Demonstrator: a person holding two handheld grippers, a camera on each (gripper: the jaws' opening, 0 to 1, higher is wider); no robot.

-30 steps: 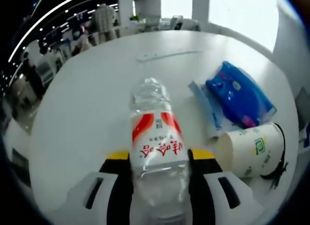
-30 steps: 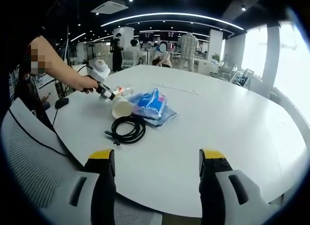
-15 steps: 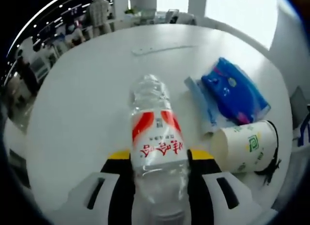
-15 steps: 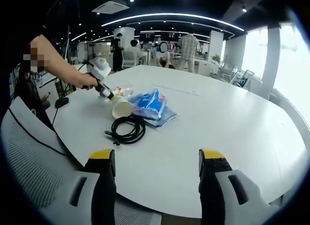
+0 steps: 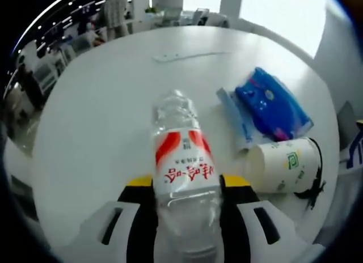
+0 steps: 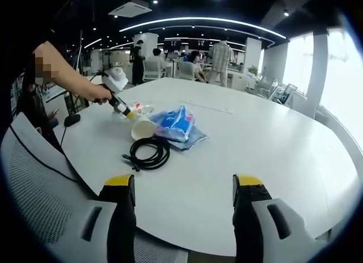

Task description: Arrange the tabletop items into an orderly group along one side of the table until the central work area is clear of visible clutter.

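Note:
My left gripper (image 5: 185,186) is shut on a clear plastic bottle (image 5: 181,161) with a red and white label, its far end pointing away over the white table (image 5: 102,104). To its right lie a tipped white paper cup (image 5: 282,165), a blue packet (image 5: 273,107) and a black cable (image 5: 315,183). In the right gripper view my right gripper (image 6: 184,189) stands open over the table's near edge, nothing between its jaws. Far left there, a hand holds the left gripper (image 6: 122,107) with the bottle (image 6: 140,109), beside the cup (image 6: 142,127), the blue packet (image 6: 177,123) and the coiled cable (image 6: 147,152).
A mesh chair (image 6: 39,183) stands at the table's near left edge. A long pale strip (image 5: 184,56) lies farther back on the table. People and desks stand in the background. The right half of the table (image 6: 272,144) is bare.
The left gripper view has shifted slightly; the bottle stays held between the jaws. In the right gripper view the hand with the left gripper has moved a little lower toward the table.

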